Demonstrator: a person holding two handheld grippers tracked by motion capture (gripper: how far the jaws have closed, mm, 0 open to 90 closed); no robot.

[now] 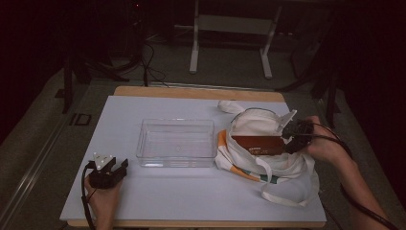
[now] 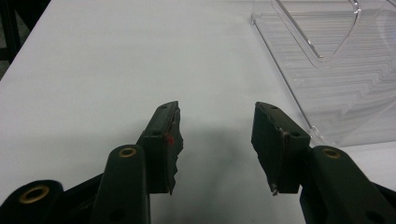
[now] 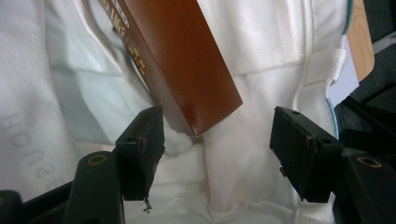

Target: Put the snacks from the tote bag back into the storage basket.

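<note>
Right tool (image 3: 217, 140) jaws apart, brown box (image 3: 182, 60) corner between them, touching neither

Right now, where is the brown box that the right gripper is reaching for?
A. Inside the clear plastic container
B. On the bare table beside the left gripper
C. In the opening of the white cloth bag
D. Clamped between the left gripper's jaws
C: the brown box lies in the mouth of the white cloth bag, with the right gripper open around its corner.
</note>
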